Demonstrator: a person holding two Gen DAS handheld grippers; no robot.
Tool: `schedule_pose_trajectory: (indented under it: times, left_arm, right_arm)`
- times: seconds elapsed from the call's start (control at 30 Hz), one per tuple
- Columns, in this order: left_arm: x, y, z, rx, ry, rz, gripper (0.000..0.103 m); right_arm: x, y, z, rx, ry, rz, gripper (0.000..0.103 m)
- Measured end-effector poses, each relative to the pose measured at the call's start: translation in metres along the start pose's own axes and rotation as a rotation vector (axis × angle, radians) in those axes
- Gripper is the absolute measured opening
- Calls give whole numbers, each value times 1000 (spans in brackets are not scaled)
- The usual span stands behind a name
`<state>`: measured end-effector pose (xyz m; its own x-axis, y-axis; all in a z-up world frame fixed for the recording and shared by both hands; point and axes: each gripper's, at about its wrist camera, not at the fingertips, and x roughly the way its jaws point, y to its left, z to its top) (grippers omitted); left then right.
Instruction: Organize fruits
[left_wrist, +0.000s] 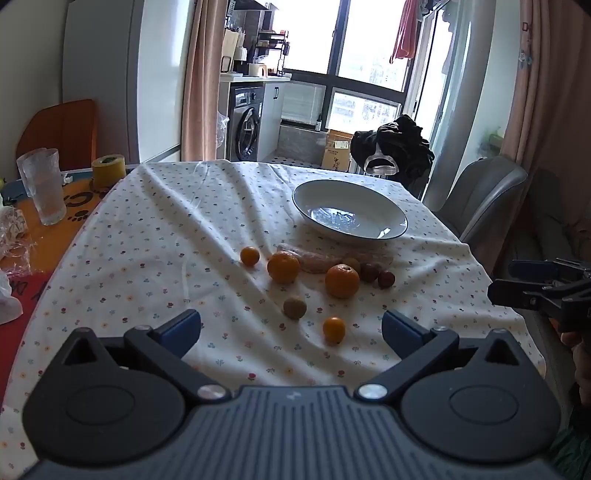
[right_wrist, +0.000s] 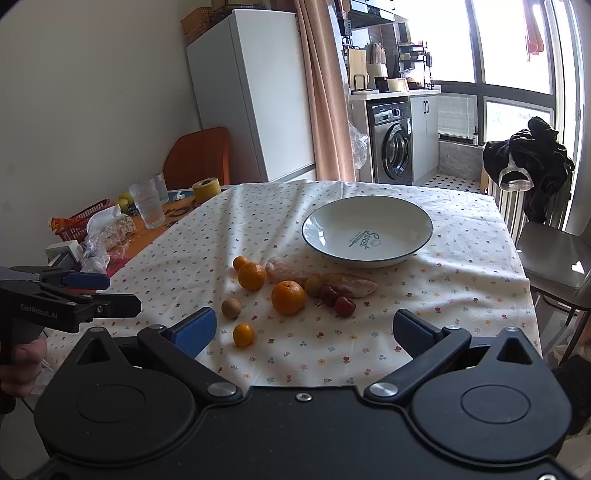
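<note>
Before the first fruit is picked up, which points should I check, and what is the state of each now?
1. Left hand-held gripper open and holding nothing: ok.
2. Right hand-held gripper open and holding nothing: ok.
3. White bowl has room for fruit: ok.
4. Nearest small orange fruit lies apart from the others: ok.
5. Tablecloth flat under the fruit: not ok, wrinkled.
6. Fruit firmness: cannot tell.

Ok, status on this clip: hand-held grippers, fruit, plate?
Left hand-held gripper open, empty. Right hand-held gripper open, empty. Fruit loose on the tablecloth, none in the plate. Nothing blocking.
</note>
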<state>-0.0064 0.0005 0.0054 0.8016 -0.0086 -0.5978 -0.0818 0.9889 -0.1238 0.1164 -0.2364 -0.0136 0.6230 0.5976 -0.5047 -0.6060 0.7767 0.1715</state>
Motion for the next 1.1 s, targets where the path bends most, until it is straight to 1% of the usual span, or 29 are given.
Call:
schedule_pose_trajectory:
  times: [1.1]
  left_arm:
    - [0,-2,-1,0,-1,3,103]
  right_arm:
    - [-3,-2,3,3,-1,-5,103]
